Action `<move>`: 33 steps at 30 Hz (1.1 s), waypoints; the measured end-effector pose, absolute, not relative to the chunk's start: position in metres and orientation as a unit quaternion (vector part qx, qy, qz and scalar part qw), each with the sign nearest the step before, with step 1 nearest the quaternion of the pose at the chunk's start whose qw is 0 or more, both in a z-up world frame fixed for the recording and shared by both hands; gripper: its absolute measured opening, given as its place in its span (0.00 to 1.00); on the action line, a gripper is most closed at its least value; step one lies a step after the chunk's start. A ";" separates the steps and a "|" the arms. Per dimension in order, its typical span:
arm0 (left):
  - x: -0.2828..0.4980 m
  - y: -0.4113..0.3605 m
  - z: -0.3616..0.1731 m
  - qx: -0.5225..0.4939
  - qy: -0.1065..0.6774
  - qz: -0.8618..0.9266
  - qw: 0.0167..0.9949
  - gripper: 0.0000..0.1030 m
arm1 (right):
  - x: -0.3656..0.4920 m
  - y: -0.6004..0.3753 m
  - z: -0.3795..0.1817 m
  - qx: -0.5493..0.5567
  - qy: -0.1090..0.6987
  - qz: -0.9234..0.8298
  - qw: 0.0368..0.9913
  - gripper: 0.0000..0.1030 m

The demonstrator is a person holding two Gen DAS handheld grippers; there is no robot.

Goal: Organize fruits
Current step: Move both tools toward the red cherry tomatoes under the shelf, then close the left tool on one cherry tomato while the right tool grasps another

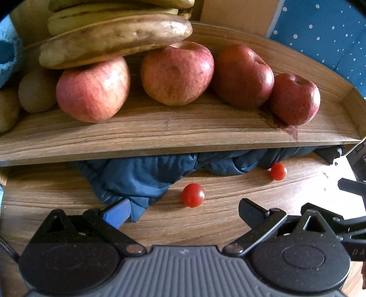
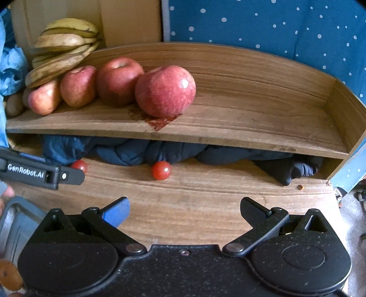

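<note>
A wooden shelf (image 1: 183,128) carries several red apples (image 1: 177,73) in a row, with a bunch of browned bananas (image 1: 114,38) resting on the left ones. The rightmost apple (image 2: 165,90) stands nearest in the right wrist view. Two cherry tomatoes lie on the tabletop under the shelf: one (image 1: 192,195) just ahead of my left gripper (image 1: 184,211), the other (image 1: 278,171) further right. My left gripper is open and empty. My right gripper (image 2: 184,211) is open too, with a tomato (image 2: 161,170) ahead of it and another (image 2: 79,165) half behind the left gripper's finger.
Dark blue cloth (image 1: 141,180) is bunched under the shelf, behind the tomatoes. Brownish kiwis (image 1: 36,91) sit at the shelf's left end. The shelf's right half (image 2: 263,109) is bare wood. A cardboard box (image 2: 128,20) and a blue dotted fabric (image 2: 286,27) stand behind.
</note>
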State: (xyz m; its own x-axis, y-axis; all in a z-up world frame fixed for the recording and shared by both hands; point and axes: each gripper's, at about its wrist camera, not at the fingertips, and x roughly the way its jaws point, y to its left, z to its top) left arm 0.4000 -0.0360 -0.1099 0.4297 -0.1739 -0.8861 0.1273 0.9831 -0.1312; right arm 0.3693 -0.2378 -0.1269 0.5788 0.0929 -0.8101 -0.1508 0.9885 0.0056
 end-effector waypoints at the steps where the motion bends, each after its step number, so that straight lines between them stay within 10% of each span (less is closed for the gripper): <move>1: 0.400 -0.035 -0.110 -0.025 0.527 -0.092 0.844 0.99 | 0.372 -0.238 -0.127 -0.028 0.455 0.073 0.887 0.98; 17: 0.405 -0.033 -0.120 -0.068 0.526 -0.114 0.840 0.97 | 0.407 -0.232 -0.138 -0.005 0.473 0.117 0.873 0.77; 33: 0.408 -0.040 -0.127 -0.076 0.521 -0.116 0.842 0.62 | 0.422 -0.220 -0.149 0.001 0.471 0.139 0.871 0.47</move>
